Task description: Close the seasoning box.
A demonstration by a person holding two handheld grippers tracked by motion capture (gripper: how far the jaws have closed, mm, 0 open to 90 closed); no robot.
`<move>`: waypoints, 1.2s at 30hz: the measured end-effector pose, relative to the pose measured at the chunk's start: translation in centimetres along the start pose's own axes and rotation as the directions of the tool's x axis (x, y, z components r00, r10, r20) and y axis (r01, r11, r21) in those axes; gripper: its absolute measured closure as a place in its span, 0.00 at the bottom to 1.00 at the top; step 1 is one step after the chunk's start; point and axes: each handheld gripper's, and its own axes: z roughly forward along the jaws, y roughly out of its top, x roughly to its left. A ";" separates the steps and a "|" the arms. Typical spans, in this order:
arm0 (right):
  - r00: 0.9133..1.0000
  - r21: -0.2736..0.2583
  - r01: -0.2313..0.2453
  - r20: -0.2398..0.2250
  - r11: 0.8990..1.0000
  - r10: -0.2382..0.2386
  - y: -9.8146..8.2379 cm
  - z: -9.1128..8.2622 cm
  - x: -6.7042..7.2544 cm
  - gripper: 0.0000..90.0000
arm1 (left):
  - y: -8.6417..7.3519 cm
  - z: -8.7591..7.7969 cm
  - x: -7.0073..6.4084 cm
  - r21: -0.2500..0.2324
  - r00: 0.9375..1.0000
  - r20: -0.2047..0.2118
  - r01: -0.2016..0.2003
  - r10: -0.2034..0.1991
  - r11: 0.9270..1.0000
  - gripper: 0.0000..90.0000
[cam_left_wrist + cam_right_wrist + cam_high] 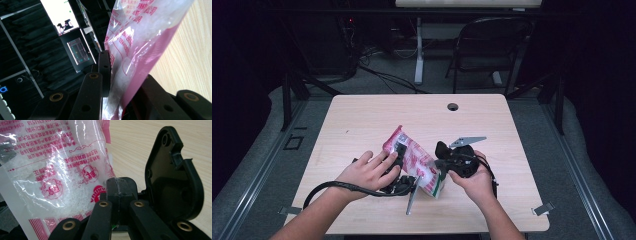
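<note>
The pink-and-clear plastic bag [414,162] of white grains is held up off the wooden surface [362,120], tilted, its upper end toward the far left and its lower end near the person's right hand. In the left gripper view the bag [140,50] runs between the 2 black jaws, which pinch the film, so the left hand-held gripper [398,161] is clamped on the bag. In the right gripper view the right hand-held gripper [117,192] has its jaws brought together on an edge of the bag [50,170], the film caught between the pads; in the high view this right hand-held gripper [443,162] sits at the bag's lower right end.

As a judgement: the pick-up is done, since the bag is lifted and gripped from both sides. From the 2 opposing grips, the work in hand looks like pulling or tearing the bag open, or steadying it to pour. No tear or opening can be made out in the film, and no grains lie spilled on the surface, so opening seems not yet done. No bowl or other container for the contents stands on the surface.
</note>
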 end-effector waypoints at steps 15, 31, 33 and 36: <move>1.000 0.001 0.001 0.002 1.000 -0.001 0.0 -0.1 0.0 1.00 | 0.1 0.0 0.3 0.004 1.000 0.006 -0.012 0.012 1.000 0.92; 1.000 -0.004 0.001 0.001 1.000 -0.001 0.0 -0.1 -0.1 1.00 | 0.1 -0.1 0.4 0.000 1.000 -0.011 -0.013 0.013 1.000 0.92; 1.000 -0.003 0.002 0.001 1.000 -0.001 0.0 -0.1 0.0 1.00 | 0.1 -0.1 0.4 -0.004 1.000 -0.010 -0.009 0.009 1.000 0.92; 1.000 0.001 0.000 0.001 1.000 0.000 0.0 -0.1 0.0 1.00 | 0.1 -0.1 0.4 -0.004 1.000 -0.010 -0.004 0.004 1.000 0.92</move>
